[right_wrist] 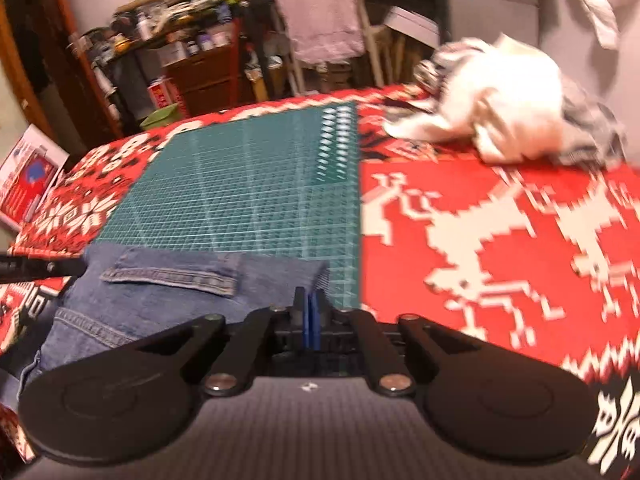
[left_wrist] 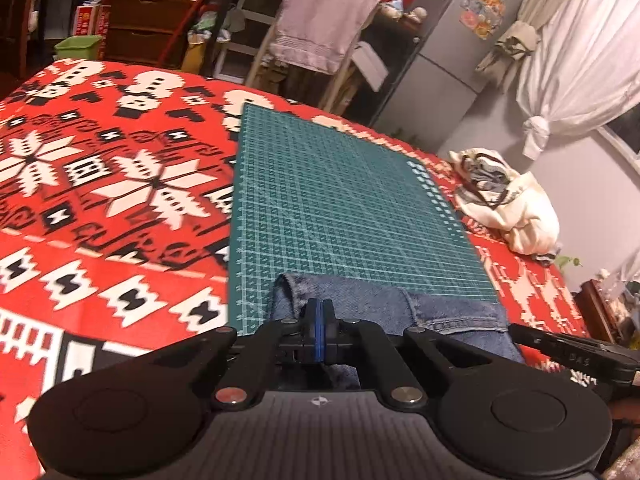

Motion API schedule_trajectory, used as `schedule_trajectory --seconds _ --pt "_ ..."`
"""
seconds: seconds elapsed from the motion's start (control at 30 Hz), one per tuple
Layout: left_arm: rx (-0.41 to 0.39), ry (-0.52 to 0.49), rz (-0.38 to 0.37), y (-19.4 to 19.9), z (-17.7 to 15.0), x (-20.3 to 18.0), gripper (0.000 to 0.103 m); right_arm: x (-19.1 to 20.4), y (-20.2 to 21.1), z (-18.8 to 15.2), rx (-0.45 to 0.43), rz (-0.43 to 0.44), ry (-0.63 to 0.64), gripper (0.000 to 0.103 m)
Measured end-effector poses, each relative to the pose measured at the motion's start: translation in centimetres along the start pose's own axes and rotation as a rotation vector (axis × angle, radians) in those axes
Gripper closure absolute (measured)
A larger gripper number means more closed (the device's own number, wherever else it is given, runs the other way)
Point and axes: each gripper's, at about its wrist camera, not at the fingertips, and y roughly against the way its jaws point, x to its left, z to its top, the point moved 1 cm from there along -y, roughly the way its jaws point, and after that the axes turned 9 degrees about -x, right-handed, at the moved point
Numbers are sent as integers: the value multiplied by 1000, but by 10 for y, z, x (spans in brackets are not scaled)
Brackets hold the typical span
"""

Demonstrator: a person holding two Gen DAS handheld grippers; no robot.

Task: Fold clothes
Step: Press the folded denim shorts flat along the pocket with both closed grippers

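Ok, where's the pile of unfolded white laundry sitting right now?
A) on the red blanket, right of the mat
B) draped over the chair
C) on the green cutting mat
A: the white laundry pile lies on the red blanket, right of the green cutting mat.

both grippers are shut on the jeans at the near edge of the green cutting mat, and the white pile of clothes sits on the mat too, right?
Not quite: the white pile of clothes lies off the green cutting mat, on the red blanket beside it, as the left wrist view shows. Both grippers are shut on the jeans.
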Motion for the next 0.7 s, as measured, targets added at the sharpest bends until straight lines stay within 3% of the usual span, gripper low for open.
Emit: schedule_trajectory --seconds 0.23,0.37,0.5,0.6,0.7 --pt "-25 5 -54 -4 14 -16 103 11 2 20 -65 50 41 100" --pt "-10 -25 -51 -21 15 -23 103 26 -14 19 -34 82 76 99" --pt "-16 -26 -54 -27 9 -14 100 20 -21 13 -34 73 76 103" --pt "-15 -24 -52 -23 7 -13 100 11 -20 15 -19 -2 58 99" --pt "-19 -19 -53 -18 9 -17 103 7 -12 20 -48 17 14 100"
